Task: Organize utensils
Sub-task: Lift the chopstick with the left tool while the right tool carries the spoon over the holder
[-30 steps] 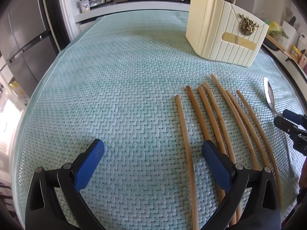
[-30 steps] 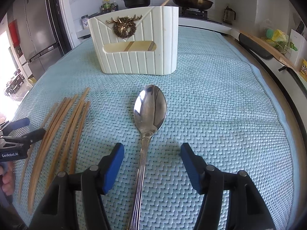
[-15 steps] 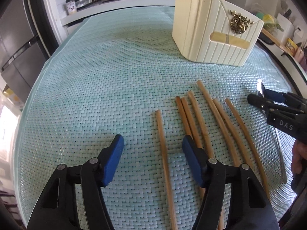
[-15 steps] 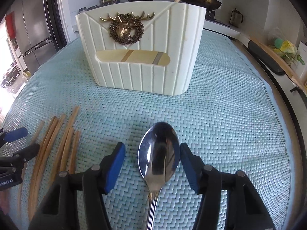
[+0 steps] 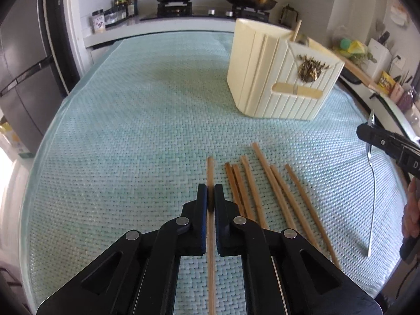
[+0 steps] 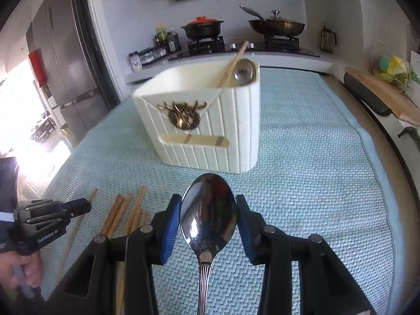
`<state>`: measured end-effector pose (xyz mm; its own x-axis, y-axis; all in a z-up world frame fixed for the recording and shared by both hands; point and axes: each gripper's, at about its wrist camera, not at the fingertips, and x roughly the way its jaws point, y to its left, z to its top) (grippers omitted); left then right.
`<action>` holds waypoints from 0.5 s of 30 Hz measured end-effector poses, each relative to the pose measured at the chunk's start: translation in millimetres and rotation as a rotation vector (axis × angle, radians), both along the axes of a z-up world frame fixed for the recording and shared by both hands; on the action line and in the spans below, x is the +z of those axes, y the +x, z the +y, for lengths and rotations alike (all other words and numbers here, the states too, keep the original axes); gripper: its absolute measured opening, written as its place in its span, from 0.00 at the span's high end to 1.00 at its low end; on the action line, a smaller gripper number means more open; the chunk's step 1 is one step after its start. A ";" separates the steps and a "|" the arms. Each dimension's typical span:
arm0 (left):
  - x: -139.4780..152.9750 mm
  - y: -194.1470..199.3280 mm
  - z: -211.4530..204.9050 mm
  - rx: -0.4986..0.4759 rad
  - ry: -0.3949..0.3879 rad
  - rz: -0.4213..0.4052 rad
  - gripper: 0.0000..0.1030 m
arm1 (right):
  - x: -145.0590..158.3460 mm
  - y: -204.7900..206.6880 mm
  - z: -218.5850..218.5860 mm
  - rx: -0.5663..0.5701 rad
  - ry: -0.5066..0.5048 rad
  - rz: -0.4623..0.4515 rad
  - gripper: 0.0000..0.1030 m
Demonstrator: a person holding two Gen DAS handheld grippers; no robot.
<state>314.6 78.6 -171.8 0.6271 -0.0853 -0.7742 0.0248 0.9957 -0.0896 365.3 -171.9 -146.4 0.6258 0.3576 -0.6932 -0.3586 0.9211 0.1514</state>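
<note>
My left gripper (image 5: 210, 191) is shut on one wooden chopstick (image 5: 210, 168), the leftmost of the row, which runs back between its blue pads. Several more chopsticks (image 5: 273, 183) lie beside it on the mat. My right gripper (image 6: 208, 199) has its jaws closing on a steel spoon (image 6: 207, 210); the pads press on both sides of the bowl and the handle hangs down toward me. The cream utensil holder (image 6: 207, 131) with a gold deer emblem stands beyond both, holding a spoon (image 6: 244, 72) and a chopstick (image 6: 233, 63). In the left wrist view the right gripper (image 5: 367, 131) carries the spoon (image 5: 372, 197) off the mat.
A pale green woven mat (image 5: 131, 131) covers the table. Behind it a counter holds a stove with a red-lidded pot (image 6: 202, 27) and a pan (image 6: 275, 25). A fridge (image 5: 23, 73) stands at the left, a cutting board (image 6: 380, 89) at the right edge.
The left jaws closed from wide open onto the leftmost chopstick. The right jaws closed on the spoon's bowl and lifted it; both views now sit higher and see into the holder.
</note>
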 end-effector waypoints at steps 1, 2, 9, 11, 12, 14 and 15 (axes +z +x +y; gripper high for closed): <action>9.7 -3.8 1.5 -0.001 -0.002 -0.023 0.97 | 7.9 -4.4 -2.2 0.008 0.007 -0.018 0.60; 19.7 -5.9 4.4 -0.001 -0.005 -0.044 0.97 | 15.9 -9.5 -4.1 0.015 0.014 -0.037 0.60; 77.9 -39.2 18.1 -0.006 -0.053 -0.164 0.97 | 60.5 -46.1 -10.5 0.043 0.057 -0.140 0.60; 89.5 -45.5 23.1 -0.008 -0.077 -0.189 0.97 | 69.1 -56.3 -9.9 0.047 0.068 -0.159 0.60; 94.9 -46.7 24.9 -0.008 -0.089 -0.199 0.97 | 72.4 -58.7 -10.6 0.049 0.071 -0.168 0.60; 103.6 -47.8 29.0 -0.004 -0.114 -0.218 0.97 | 79.9 -70.2 -6.7 0.051 0.072 -0.183 0.60; 106.9 -48.5 31.1 -0.003 -0.124 -0.226 0.97 | 82.5 -72.1 -6.7 0.052 0.072 -0.191 0.60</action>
<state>266.1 109.8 -64.9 0.7827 -0.1734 -0.5978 0.0615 0.9773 -0.2030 293.2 -178.6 -63.8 0.7229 0.4373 -0.5350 -0.4339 0.8898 0.1411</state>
